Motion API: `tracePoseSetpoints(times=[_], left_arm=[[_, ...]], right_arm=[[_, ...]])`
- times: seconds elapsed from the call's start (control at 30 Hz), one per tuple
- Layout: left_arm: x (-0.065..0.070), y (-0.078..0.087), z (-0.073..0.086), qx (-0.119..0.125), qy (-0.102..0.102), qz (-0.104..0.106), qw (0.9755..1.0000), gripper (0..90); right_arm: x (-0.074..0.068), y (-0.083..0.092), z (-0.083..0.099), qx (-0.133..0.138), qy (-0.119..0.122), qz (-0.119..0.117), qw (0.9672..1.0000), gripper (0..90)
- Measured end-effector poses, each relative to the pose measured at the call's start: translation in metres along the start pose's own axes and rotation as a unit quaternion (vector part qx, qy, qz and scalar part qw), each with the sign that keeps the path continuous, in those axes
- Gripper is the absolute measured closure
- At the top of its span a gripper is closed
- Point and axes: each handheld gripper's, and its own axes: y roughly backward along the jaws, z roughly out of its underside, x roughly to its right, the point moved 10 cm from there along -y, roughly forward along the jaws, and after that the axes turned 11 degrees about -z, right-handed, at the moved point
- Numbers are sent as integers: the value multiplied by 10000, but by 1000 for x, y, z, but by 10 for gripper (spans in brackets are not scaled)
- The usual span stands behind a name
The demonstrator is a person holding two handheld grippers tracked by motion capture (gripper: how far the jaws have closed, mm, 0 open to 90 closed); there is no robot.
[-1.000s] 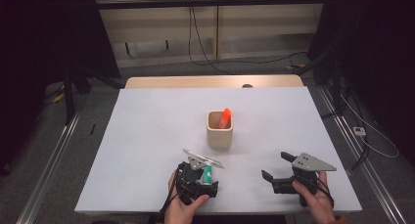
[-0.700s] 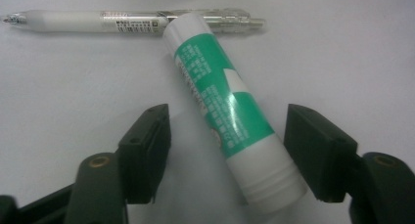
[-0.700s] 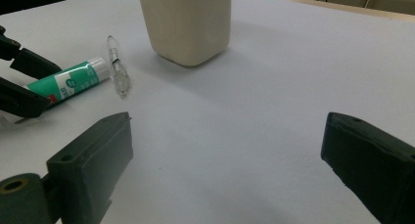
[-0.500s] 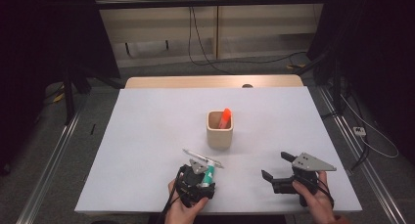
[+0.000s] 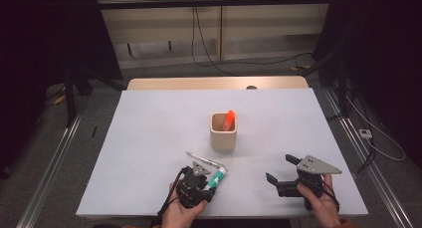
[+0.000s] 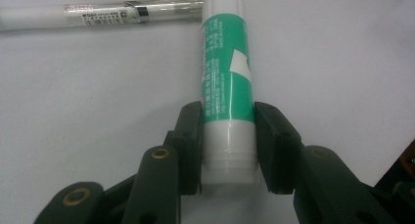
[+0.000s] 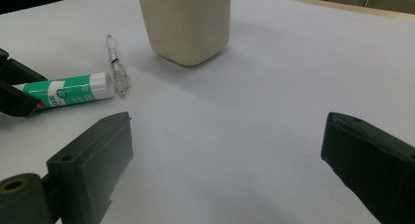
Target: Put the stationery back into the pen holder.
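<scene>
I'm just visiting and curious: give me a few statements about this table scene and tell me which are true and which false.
1. The left gripper has its fingers closed around a green and white glue stick. True; they have just been closing.
2. The cup is empty. False; an orange marker stands in it.
3. The right gripper holds nothing. True; it is open above the bare table.
4. The pen lies inside the cup. False; it lies on the table, at the glue stick's cap end.
</scene>
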Motion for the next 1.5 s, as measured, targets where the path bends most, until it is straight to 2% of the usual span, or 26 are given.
tracePoseSetpoints(times=[0.07, 0.1, 0.13, 0.23, 0.27, 0.33, 0.53, 0.6, 0.8, 0.87, 0.93, 0.97, 1.2, 1.37, 1.5], left_arm=[[-2, 1, 0, -16, -90, 97, 9999, 655], [-4, 2, -1, 11, -68, 83, 9999, 656], [-4, 3, -2, -9, -120, 217, 9997, 657], [-8, 5, -4, 4, -165, 258, 9995, 656], [-7, 6, -3, -34, -186, 416, 9990, 657], [-9, 6, -3, -47, -230, 420, 9988, 657], [-9, 11, -7, 13, -345, 681, 9971, 657], [-9, 14, -9, 82, -418, 840, 9956, 658], [-12, 23, -18, 224, -501, 1069, 9928, 658], [-12, 27, -22, 325, -526, 1245, 9903, 657], [-14, 30, -26, 369, -546, 1306, 9892, 657], [-14, 32, -27, 382, -577, 1301, 9891, 658], [-13, 49, -37, 539, -751, 1598, 9828, 658], [-18, 59, -45, 614, -882, 1622, 9809, 658], [-26, 61, -47, 514, -896, 1562, 9823, 657]], right_arm=[[0, 0, 0, 2, 6, -3, 10000, 48], [0, 0, 0, 3, 6, -2, 10000, 48], [0, 0, 0, 2, 6, -2, 10000, 48], [0, 0, 0, 2, 4, 0, 10000, 48], [0, 0, 0, 2, 4, 1, 10000, 48], [0, 0, 0, 3, 7, 1, 10000, 48], [0, -1, 0, 4, 2, -7, 10000, 49], [-2, -1, 0, -3, 3, -43, 10000, 47], [-8, -6, -1, -28, 12, -177, 9998, 49], [-10, -7, -2, -34, 21, -199, 9998, 49], [-12, -8, -4, -17, 54, -211, 9998, 49], [-13, -8, -5, -13, 82, -218, 9997, 49], [-23, -14, -19, 65, 284, -301, 9991, 60], [-41, -22, -23, -70, 479, -581, 9971, 71], [-57, -28, -28, -172, 792, -811, 9934, 69]])
